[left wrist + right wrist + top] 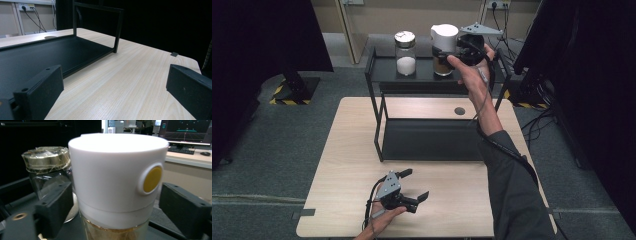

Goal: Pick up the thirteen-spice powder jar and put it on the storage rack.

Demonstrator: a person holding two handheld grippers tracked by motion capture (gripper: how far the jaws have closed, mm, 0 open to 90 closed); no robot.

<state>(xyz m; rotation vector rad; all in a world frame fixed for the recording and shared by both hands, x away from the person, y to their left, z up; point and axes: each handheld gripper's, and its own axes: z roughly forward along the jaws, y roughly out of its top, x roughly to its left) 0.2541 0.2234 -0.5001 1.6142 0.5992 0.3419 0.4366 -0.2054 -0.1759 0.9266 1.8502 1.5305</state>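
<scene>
Reaching up to the top shelf of a black metal rack [379, 75], the person's right hand [472, 75] brings the right hand-held gripper [451, 50] around a glass jar with a tall white plastic lid [444, 42]. In the right gripper view its two blocky black jaws stand either side of that lid [112, 180], spread wider than it, a gap showing at the right jaw while the left jaw sits close to the lid's wall; I cannot tell whether that one touches. The lid is a smooth, matte cylinder with a round yellow button [152, 179] set in its side, and below it clear glass shows a brownish, grainy filling. Just beside it on the same shelf stands a second glass jar [405, 52], squat-shouldered, with a crinkled gold metal cap [46, 158] and white powder in its lower half.

The rack is thin square tubing with flat, dull black shelves; its lower shelf [45, 55] lies on the surface [347, 165], a pale wood-grain top with rounded corners and a small dark round disc [459, 111] near its far edge.

Near the front edge, the left hand [379, 220] holds the left hand-held gripper [416, 185] low over the bare wood, its jaws splayed wide apart with nothing between them, a grey three-cornered plate on top.
</scene>
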